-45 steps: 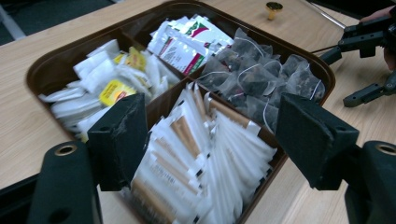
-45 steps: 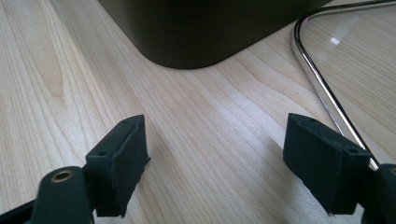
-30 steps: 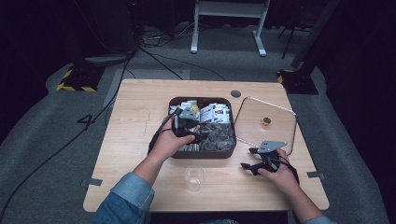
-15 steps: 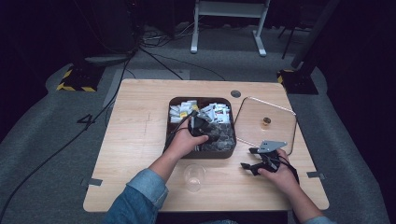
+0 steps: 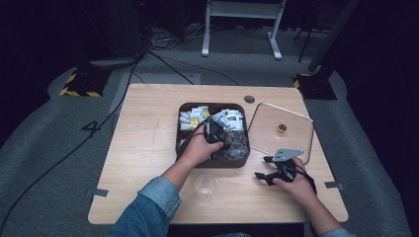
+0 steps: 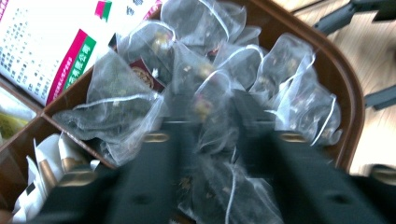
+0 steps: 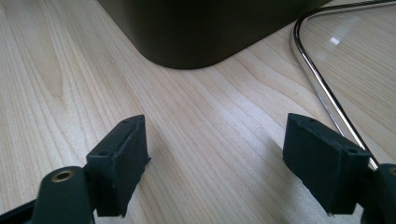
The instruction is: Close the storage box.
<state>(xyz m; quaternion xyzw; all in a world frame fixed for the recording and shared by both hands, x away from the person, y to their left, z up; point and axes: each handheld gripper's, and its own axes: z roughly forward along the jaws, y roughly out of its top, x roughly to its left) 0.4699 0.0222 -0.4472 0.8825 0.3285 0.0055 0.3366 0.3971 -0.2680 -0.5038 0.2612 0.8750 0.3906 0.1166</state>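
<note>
A brown compartment box (image 5: 180, 129) sits mid-table, its wall (image 6: 344, 88) close in the left gripper view. Its near right compartment holds several mesh tea bags (image 5: 236, 143). My left gripper (image 5: 215, 132) reaches down into that pile. Its jaws have just been closing, and the left gripper (image 6: 212, 128) now pinches one mesh tea bag (image 6: 211, 100) between them. My right gripper (image 5: 262, 168) rests low over the table right of the box, open, nothing between the jaws of the right gripper (image 7: 215, 156).
A glass lid (image 5: 292, 140) with a metal rim (image 7: 322, 91) and small knob lies flat right of the box. White printed packets (image 6: 42, 42) fill the far compartments. A clear glass cup (image 5: 205, 186) stands near the front edge. The box corner (image 7: 205, 28) looms ahead of the right gripper.
The left hand has moved right across the box and down into the tea bag compartment, and its jaws have closed on a bag. The right hand has stayed still.
</note>
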